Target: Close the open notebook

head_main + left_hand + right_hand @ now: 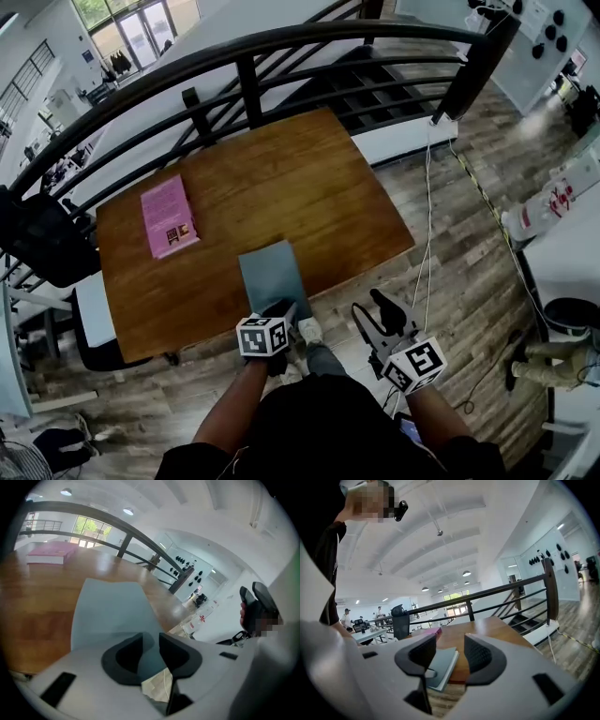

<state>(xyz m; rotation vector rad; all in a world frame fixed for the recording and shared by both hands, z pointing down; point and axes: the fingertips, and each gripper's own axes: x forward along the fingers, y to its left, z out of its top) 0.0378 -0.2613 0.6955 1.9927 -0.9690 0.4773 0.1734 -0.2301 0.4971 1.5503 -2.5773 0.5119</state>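
Currently the left hand-held gripper [283,311] is pinching the grey notebook [272,270] by its near end, right at the worktop [281,178]'s near edge. The cover is looking flat, so closing seems about done, and the next move is calling for a gentle let-go without dragging it off the edge. The right hand-held gripper [373,314] is hanging open and empty just off the worktop's near edge, and the pink book [169,217] is sitting well clear on the worktop's left.
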